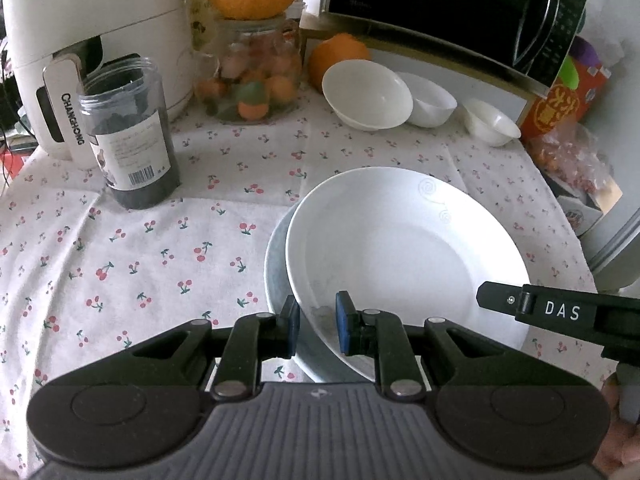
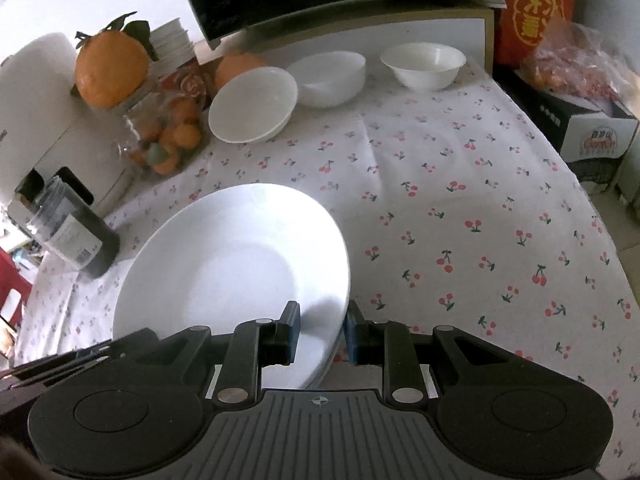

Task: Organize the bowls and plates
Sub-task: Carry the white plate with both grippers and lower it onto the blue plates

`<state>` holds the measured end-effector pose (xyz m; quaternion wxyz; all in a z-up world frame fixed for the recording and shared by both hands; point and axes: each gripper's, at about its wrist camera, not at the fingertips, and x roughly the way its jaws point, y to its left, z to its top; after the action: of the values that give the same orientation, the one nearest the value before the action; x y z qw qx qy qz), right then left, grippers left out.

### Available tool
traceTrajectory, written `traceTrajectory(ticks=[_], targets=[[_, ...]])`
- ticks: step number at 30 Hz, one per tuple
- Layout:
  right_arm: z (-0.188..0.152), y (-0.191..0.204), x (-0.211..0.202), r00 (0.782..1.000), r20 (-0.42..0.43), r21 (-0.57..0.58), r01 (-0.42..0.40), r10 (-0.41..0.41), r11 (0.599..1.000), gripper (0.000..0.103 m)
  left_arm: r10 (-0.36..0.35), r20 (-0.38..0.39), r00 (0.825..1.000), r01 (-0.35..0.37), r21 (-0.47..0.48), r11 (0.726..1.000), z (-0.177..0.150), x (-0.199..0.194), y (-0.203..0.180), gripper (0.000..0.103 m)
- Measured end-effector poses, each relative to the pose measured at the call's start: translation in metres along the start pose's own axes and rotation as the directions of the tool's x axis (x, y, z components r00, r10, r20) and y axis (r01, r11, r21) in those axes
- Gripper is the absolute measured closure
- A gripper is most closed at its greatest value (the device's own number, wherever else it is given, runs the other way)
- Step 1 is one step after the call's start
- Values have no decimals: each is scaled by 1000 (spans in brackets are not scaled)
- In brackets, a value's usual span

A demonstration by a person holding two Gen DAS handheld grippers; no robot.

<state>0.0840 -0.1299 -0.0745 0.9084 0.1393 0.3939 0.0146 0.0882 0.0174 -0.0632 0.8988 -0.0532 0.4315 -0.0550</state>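
**A:** So how far along does this look? I see a white plate (image 1: 404, 256) sitting on a greyer plate (image 1: 276, 276) under it, near the front of the cherry-print tablecloth (image 1: 120, 248). Stack's kinda started imo.

**B:** Yeah, plates look mostly done, though the top one sits off-centre, with the lower rim peeking out on the left. The bowls are what's left, I'd say. Big bowl (image 2: 253, 105) leans against the second bowl (image 2: 328, 78), and the third bowl (image 2: 424, 65) stands apart, all at the back by the microwave (image 1: 452, 12). Nothing nested properly yet.

**A:** What are the tongs doing?

**B:** Left gripper (image 1: 318, 330) straddles the near rim of the top plate, one pad each side, but there's a visible gap, so I can't tell if it's actually pinching. Right gripper (image 2: 320, 332) is the same deal on the plates' right edge: jaws either side of the rim, grip unclear. Both come in low, pointing across the table from opposite sides of the stack.
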Motion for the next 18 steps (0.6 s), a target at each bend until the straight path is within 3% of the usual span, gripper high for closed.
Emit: traceTrajectory(ticks=[18], targets=[[1, 3, -4, 1000, -22, -57, 4, -5, 998, 77, 19, -52, 998, -14, 105, 994, 3, -6, -9, 81]])
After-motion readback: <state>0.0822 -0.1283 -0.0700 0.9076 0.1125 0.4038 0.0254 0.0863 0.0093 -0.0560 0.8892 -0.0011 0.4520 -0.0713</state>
